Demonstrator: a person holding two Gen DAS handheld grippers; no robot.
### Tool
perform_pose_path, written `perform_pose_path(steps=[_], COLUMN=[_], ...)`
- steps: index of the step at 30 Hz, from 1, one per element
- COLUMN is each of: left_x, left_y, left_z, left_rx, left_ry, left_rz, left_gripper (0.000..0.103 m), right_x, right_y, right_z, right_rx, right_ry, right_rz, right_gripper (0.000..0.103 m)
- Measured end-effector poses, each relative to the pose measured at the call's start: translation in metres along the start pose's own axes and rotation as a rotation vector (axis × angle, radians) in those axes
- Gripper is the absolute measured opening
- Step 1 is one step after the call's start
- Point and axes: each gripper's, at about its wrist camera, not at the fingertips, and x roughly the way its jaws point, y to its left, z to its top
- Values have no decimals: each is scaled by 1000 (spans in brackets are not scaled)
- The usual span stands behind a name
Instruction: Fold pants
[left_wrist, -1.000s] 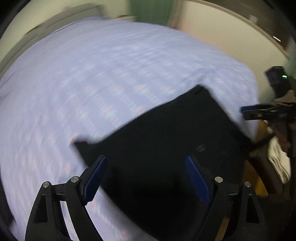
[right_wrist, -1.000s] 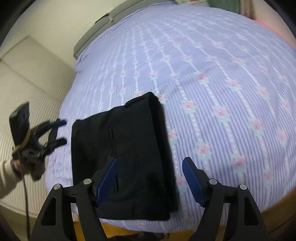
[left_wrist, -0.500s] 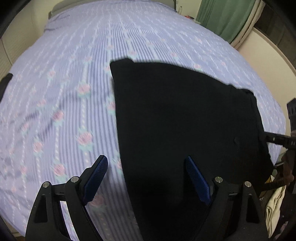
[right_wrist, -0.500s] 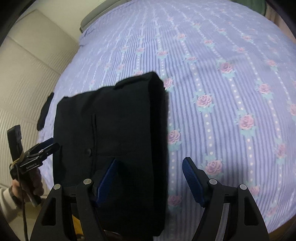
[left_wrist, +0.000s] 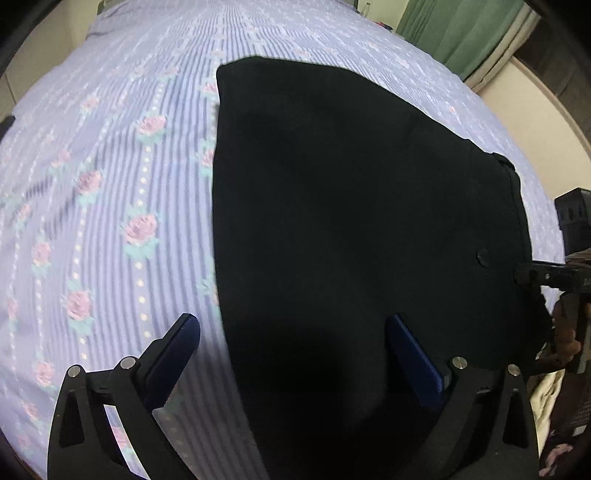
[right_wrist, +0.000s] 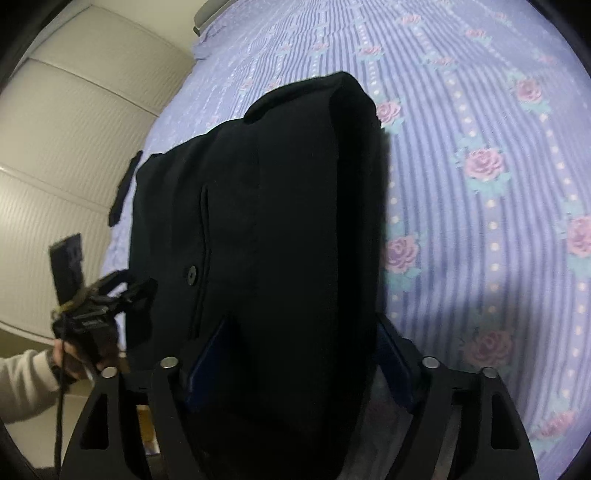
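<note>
One folded pants (left_wrist: 351, 221) (black), two grippers (left_wrist: 295, 354) apparently unclamped, jaws just widening.

One folded pair of black pants (left_wrist: 351, 229), one floral bedspread (left_wrist: 110, 192), two grippers, one green curtain (left_wrist: 458, 33).

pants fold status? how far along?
Done: black pants already lie in a compact stacked fold on the floral bedsheet. In hand: nothing gripped; left gripper and right gripper, jaws just widening, straddle the near edges. Left: possibly one more fold or squaring.
</note>
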Motion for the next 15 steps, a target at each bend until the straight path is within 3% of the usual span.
perform_pose_path(steps=[5,11,15], left_x=[5,2,-1], left_y=[-2,-16,-11], left_z=[-6,-22,-27], left_rx=[-16,32,-11], left_ry=[-6,2,-10], left_rz=[-40,-94,-100], left_gripper=[103,99,91], right_x=[6,10,23], right_y=[9,1,1], right_z=[3,6,14], right_rx=[-55,-19,17], right_ry=[28,43,63], right_rz=[56,201,225], right_gripper=[87,88,80])
